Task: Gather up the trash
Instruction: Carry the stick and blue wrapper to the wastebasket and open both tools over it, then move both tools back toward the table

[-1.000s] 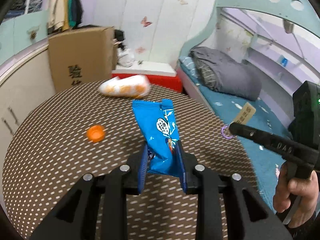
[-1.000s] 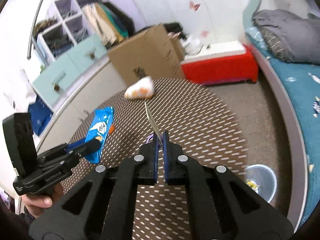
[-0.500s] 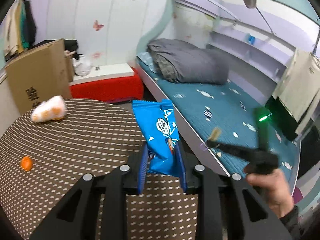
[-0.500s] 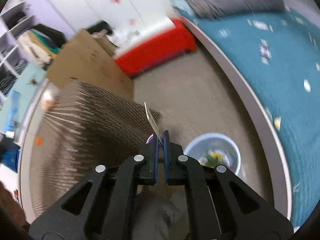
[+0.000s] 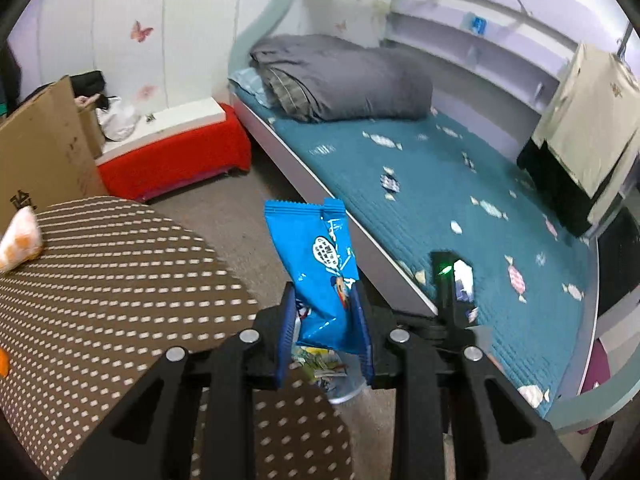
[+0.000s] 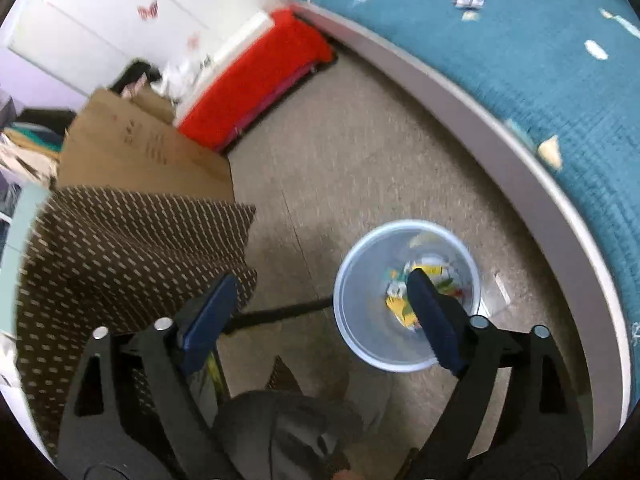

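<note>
My left gripper (image 5: pixel 323 300) is shut on a blue snack wrapper (image 5: pixel 320 264), which stands upright between the pads. It hangs past the table's edge, above the part of the pale round bin (image 5: pixel 348 390) that shows under the fingers. In the right wrist view, my right gripper (image 6: pixel 320 280) hovers over the floor beside the bin (image 6: pixel 352 340). Its jaws are opening wide and nothing is between them. Several coloured wrappers (image 6: pixel 404 304) lie in the bin. A white and orange packet (image 5: pixel 18 238) and an orange cap (image 5: pixel 2 362) lie on the table at the far left.
The round table (image 5: pixel 100 288) with its brown dotted cloth fills the lower left. A teal bed (image 5: pixel 480 208) with a grey duvet runs along the right. A red bench (image 5: pixel 176 156) and a cardboard box (image 5: pixel 36 148) stand behind. A person's grey clothing (image 6: pixel 288 432) shows below the right gripper.
My right gripper swung from over the table down to the bin and opened; the tag it pinched is gone from its fingers. The left gripper carried the blue wrapper right, past the table's edge.
</note>
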Motion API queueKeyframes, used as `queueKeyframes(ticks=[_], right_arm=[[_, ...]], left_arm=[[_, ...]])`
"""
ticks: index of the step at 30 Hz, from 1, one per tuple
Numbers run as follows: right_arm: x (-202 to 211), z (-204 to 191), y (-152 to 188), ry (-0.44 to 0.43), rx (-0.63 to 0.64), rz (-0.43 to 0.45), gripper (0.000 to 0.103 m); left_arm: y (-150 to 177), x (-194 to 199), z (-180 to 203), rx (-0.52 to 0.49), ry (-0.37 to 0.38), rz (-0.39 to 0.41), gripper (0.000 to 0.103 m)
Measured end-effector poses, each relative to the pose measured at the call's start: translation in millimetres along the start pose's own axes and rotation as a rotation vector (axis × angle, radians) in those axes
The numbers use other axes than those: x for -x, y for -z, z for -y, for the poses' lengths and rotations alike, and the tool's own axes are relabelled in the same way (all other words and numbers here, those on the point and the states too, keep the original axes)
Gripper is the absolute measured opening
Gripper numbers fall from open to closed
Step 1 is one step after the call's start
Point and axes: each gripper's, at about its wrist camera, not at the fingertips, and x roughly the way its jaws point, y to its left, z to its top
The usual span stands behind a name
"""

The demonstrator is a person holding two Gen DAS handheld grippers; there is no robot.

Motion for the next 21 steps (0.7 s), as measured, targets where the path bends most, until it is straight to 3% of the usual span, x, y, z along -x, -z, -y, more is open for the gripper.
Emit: queueKeyframes(ticks=[6,11,12,14,15,16,18,21], right_arm=[[59.1,0.9,-22.6,-0.02,-0.003,0.154,0.09],[85.9,-0.6,-32.9,-0.044,-0.005,0.215,0.092],[87.2,-2.2,-33.9,-0.047,-0.005,0.221,0.093],[89.9,-4.8,-35.3,-0.055,-0.003,0.226,0.093],[90.5,-6.0,-34.5,-0.054,-0.002,0.226,0.094],[91.6,-6.4,-34.3,-0.05,-0.002,0.226,0.095],[91.9,-6.9,-32.5,-0.044,-0.009,0.228,0.097],[93.0,-10.6,-29.2,-0.035,-0.014,0.226,0.097]], left_arm=[[-7.2,-51.0,19.2,-0.046,0.013,-0.111,0.026],[-12.2,-90.2,34.0,-0.082,0.022,-0.207,0.028],[-11.4,-99.8,37.5,-0.097,0.023,-0.24,0.032],[-11.9,-107.6,36.7,-0.089,0.004,-0.272,0.061],[-14.9,-105.3,34.4,-0.07,-0.005,-0.25,0.084],[-17.1,-101.3,32.3,-0.06,-0.017,-0.223,0.093],[-18.9,-92.0,26.2,-0.047,-0.066,-0.18,0.094],[-18.8,-85.2,20.6,-0.017,-0.052,-0.169,0.094]])
